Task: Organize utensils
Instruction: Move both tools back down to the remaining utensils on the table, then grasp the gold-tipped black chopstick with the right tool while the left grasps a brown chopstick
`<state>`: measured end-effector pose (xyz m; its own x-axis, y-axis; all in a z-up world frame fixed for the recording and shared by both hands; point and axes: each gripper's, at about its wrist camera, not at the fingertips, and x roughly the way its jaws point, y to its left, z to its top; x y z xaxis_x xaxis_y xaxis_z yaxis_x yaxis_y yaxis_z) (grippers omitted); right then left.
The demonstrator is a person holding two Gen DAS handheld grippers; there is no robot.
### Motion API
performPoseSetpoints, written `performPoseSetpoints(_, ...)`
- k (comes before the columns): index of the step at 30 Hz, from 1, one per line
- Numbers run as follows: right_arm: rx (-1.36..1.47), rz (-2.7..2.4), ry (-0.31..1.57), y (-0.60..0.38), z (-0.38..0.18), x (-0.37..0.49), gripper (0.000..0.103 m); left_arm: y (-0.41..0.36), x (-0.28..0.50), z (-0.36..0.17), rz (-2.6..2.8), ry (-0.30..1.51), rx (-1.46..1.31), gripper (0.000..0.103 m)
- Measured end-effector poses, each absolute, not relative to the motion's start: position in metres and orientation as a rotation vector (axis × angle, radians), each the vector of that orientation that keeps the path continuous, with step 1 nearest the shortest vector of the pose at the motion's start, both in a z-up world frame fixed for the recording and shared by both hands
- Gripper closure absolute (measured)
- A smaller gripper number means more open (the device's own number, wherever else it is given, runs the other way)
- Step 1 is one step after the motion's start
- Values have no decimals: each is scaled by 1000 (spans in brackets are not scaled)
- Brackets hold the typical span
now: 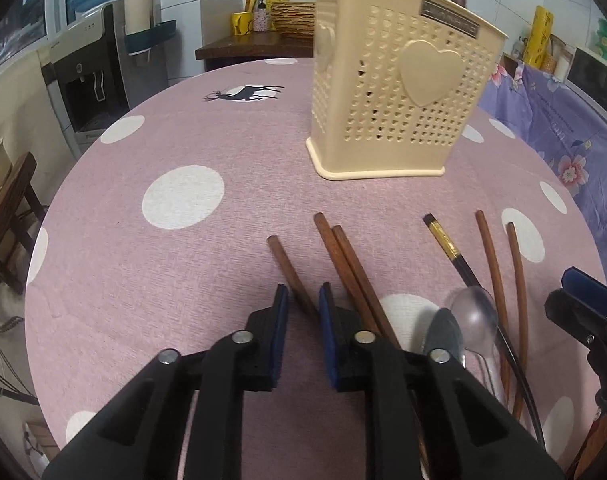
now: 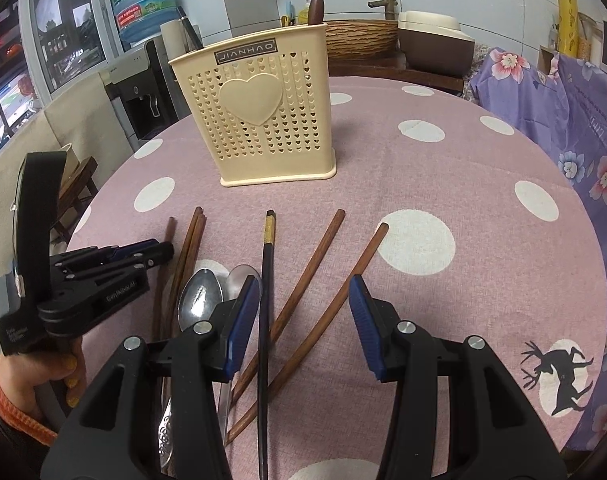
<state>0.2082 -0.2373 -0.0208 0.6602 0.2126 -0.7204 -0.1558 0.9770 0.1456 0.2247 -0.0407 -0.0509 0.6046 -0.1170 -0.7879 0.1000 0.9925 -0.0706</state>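
A cream utensil holder with heart holes stands upright on the table, and a brown handle sticks out of it. Nearer lie several brown chopsticks, a black chopstick with a gold band, a metal spoon and a clear spoon. My left gripper is low over the leftmost brown chopstick. The stick lies in the narrow gap between the jaws, and the pads do not press on it. My right gripper hangs open above the black chopstick and two brown ones, holding nothing.
The round table carries a pink cloth with white dots. A water dispenser and a wooden chair stand off the left edge. Purple floral fabric borders the right side. A hand holds the left gripper.
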Motion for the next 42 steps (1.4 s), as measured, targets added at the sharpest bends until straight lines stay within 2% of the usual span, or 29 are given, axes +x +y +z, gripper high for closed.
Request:
performPoseSetpoints(11,21,264,933,-204,-33,266,57,-40,226,-51,-141,921,-40,88)
performPoseSetpoints(15,-41,265,985,-188,-44,287,68,-40,226,-51,-144,920,-34,88)
performPoseSetpoints(22,-121,249,988,-173,-52,295,75,-38,227,-50,-149,922,-40,88)
performPoseSetpoints(24,-132,258,981,-170,-52,294,83,-39,228,-50,-147,922,-38,88)
performPoseSetpoints(29,-136,274,976,-166,-51,294,94,-37,231,-50,-150,925,-58,89)
performPoseSetpoints(42,-4,284,890,-196,-33,287,95,-25,237,-52,-144,925,-160,94)
